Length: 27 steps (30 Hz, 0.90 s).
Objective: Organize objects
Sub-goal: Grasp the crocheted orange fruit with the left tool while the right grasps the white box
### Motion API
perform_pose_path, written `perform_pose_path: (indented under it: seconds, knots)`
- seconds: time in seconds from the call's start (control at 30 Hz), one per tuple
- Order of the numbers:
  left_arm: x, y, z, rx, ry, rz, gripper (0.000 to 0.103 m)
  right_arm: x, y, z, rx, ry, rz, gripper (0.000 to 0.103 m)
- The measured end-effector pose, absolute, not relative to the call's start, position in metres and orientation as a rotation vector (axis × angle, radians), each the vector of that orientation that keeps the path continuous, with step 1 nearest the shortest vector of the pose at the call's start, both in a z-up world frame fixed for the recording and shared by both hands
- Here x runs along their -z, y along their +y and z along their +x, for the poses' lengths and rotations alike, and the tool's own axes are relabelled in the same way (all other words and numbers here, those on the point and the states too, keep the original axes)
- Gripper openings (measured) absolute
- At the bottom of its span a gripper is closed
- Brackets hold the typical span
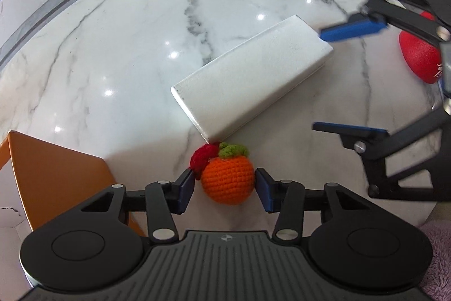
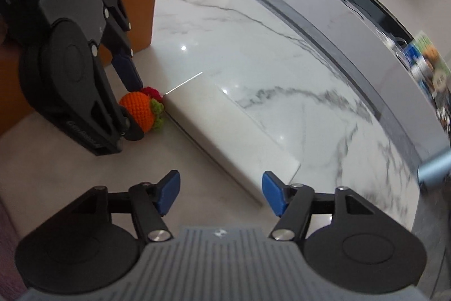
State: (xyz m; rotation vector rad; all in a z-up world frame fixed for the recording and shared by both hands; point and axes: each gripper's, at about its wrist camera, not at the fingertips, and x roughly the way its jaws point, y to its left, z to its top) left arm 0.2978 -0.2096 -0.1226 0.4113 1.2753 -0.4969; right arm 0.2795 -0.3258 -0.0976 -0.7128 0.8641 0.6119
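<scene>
An orange crocheted fruit [image 1: 227, 179] with a green top and a red knit bit [image 1: 203, 157] sits between the blue pads of my left gripper [image 1: 225, 186], which is shut on it at the table surface. It also shows in the right wrist view [image 2: 139, 109], held by the left gripper [image 2: 132, 106]. A white rectangular box [image 1: 248, 75] lies flat just beyond the fruit, touching it; it shows in the right wrist view too [image 2: 225, 129]. My right gripper [image 2: 221, 192] is open and empty over the box's near end; it also shows in the left wrist view [image 1: 349, 81].
An orange open box [image 1: 53, 174] stands at the left, also seen in the right wrist view [image 2: 141, 10]. A red egg-shaped object [image 1: 420, 58] lies at the right behind the right gripper. The round marble table [image 1: 126, 33] curves off at the back. A light blue cylinder [image 2: 435, 164] sits at the right edge.
</scene>
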Motion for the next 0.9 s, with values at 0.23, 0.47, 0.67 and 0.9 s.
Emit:
perform_pose_path:
  seconds: [0.23,0.47,0.67,0.9]
  knots:
    - [0.098,-0.193,0.293,0.571,1.215,0.332,0.047,0.107,-0.301,0.305,-0.732,0.837,-0.925,0.078]
    - [0.072,-0.182,0.291,0.600,1.149,0.287,0.047,0.116,-0.282,0.332,-0.801,0.922,-1.053,0.078]
    - [0.067,-0.173,0.294,0.622,1.130,0.254,0.047,0.120,-0.281,0.348,-0.793,1.052,-0.979,0.074]
    - [0.050,-0.157,0.287,0.657,1.087,0.206,0.047,0.114,-0.283,0.339,-0.724,1.155,-0.871,0.072]
